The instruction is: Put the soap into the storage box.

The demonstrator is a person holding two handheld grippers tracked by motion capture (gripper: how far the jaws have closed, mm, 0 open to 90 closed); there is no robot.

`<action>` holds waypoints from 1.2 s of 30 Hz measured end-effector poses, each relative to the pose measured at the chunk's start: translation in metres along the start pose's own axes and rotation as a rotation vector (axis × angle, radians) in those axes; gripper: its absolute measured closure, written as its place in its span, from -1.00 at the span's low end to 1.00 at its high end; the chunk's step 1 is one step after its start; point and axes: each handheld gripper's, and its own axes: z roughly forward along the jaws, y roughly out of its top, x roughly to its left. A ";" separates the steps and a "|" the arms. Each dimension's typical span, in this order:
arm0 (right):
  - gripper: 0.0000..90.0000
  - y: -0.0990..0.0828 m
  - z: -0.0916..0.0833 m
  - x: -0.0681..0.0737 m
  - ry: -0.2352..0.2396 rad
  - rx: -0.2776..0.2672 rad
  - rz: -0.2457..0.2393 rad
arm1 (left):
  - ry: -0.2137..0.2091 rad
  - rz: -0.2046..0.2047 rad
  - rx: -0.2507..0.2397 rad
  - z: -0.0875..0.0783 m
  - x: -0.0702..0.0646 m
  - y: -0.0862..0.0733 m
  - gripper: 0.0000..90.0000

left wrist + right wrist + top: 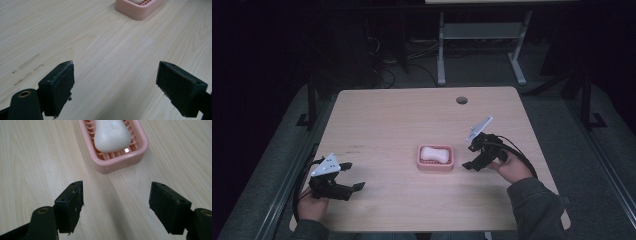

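A white bar of soap (434, 153) (111, 135) lies in a pink slatted soap dish (435, 165) (120, 161) near the middle of the wooden table. My right gripper (469, 155) (116, 202) is open just to the right of the dish, jaws wide apart with nothing between them. At the front left of the table my left gripper (353, 175) (115, 85) is open over bare wood, well apart from the dish (138, 11), whose corner shows at the top of the left gripper view.
The table (387, 120) has a round cable hole (461, 100) near its far edge and faint scuff marks (26, 68) at the left. Beyond the far edge are the legs of another desk (441, 55) and cables on the floor.
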 end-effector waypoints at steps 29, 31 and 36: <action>-0.42 -0.052 -0.015 0.009 -0.038 -0.039 0.077 | 0.007 0.005 -0.007 -0.001 0.000 0.000 -0.67; -0.42 -0.055 -0.015 0.010 -0.038 -0.036 0.083 | 0.007 0.003 -0.009 -0.001 0.000 -0.001 -0.67; -0.42 -0.062 -0.016 0.012 -0.039 -0.033 0.096 | 0.008 0.004 -0.006 -0.001 0.000 -0.001 -0.67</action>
